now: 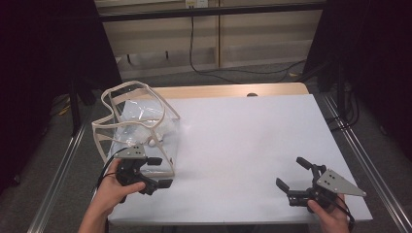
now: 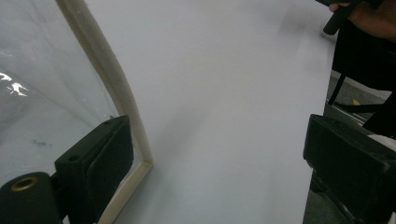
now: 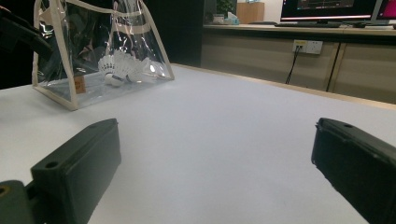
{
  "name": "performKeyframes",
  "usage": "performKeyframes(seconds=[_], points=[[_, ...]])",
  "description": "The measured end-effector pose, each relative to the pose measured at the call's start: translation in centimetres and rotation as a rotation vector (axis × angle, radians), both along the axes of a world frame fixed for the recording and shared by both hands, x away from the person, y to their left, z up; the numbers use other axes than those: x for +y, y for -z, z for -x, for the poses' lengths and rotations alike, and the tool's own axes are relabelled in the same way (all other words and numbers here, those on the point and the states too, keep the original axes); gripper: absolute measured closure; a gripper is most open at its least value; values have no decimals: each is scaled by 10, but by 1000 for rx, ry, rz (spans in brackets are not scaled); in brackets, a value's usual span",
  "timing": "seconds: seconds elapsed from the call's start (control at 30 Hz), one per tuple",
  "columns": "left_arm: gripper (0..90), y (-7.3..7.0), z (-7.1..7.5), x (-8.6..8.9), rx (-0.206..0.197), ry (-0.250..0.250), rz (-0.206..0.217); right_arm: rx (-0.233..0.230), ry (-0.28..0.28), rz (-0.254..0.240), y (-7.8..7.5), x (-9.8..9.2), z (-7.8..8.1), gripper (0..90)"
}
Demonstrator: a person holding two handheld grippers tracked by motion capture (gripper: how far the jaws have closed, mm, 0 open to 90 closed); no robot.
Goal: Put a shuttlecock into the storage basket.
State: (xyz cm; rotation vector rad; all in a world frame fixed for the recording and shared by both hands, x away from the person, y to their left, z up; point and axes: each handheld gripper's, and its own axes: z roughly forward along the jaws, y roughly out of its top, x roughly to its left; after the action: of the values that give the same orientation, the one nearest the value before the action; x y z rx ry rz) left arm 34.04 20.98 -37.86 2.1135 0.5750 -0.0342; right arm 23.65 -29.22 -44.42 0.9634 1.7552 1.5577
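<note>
Two black hand-held grippers rest low over the white rectangular table (image 1: 243, 141) in the high view. The left gripper (image 1: 162, 172), held in the person's left hand (image 1: 111, 190), has its jaws spread apart with nothing between them. Just beyond and to the left of its jaws stands the clear plastic bag with cream fabric trim (image 1: 133, 128); the upper jaw sits right at the bag's near bottom edge, though contact cannot be judged from here. The right gripper (image 1: 291, 174), held in the person's right hand (image 1: 330, 213), also has its jaws wide apart and empty, and the bag lies well away from it, across the table toward the other gripper.

From the left gripper view, the jaws stand far apart with bare white tabletop (image 2: 224, 93) between them. The bag's cream-trimmed corner (image 2: 135, 154) lies just beside the left-hand jaw, partly behind it, and the clear wall (image 2: 42, 93) rises beyond that jaw. Far ahead, at the upper right, part of the other hand (image 2: 373, 18) is seen.

From the right gripper view, the jaws are again wide apart over empty tabletop (image 3: 224, 140). Well ahead and to the left of the left-hand jaw stands the clear bag (image 3: 93, 56), upright, with white feathered shuttlecocks (image 3: 123, 67) lying inside on its bottom. Beyond the table run wooden cabinets (image 3: 280, 60).
</note>
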Motion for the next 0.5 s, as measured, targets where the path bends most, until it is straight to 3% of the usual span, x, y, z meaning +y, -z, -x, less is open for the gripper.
performKeyframes(seconds=[0.5], points=[[86,8,2,8,-6,-9,-21,2,1,3,0,0,0,11]])
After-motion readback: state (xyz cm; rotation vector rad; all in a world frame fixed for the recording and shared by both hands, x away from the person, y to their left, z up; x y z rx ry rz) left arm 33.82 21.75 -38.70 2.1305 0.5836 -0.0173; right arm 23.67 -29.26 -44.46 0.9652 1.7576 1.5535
